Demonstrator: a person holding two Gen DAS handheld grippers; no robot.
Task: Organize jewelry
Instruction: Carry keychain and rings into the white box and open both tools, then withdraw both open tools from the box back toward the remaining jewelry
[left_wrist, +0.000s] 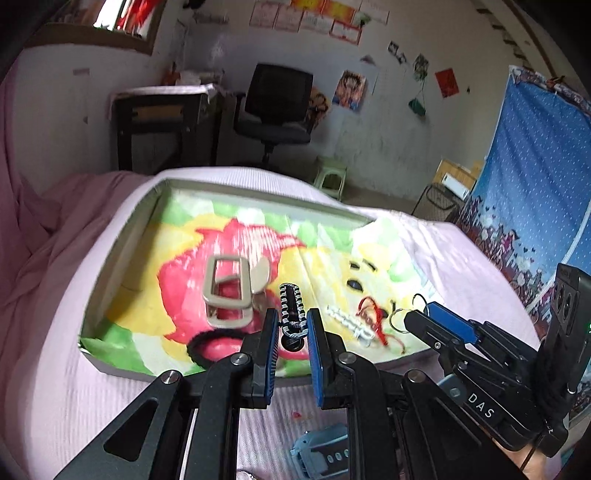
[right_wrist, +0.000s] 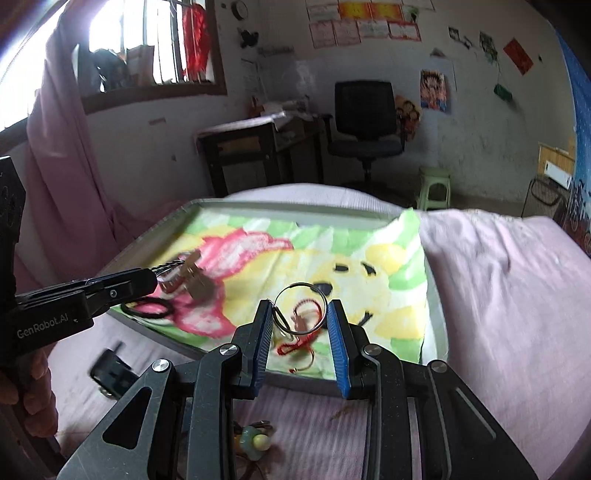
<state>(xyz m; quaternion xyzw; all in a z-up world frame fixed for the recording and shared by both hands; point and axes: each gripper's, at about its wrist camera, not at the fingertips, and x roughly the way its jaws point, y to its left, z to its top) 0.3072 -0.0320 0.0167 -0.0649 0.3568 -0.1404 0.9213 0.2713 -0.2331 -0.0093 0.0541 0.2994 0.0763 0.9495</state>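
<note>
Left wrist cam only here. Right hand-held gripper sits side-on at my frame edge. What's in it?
Observer: The right hand-held gripper is shut across a metal key ring, and a smaller ring hangs by one pad.
Operator: Anything loose below it, off the tray?
Observer: Yes, a green and yellow charm lies on the pink bedcover, on the near side of the tray.

On the ribbed pink bedsheet (right_wrist: 498, 277) lies a grey tray (right_wrist: 306, 380), lined with soft matt printed cloth (left_wrist: 332, 254); inside it, a shiny metal key ring (right_wrist: 301, 308).
</note>
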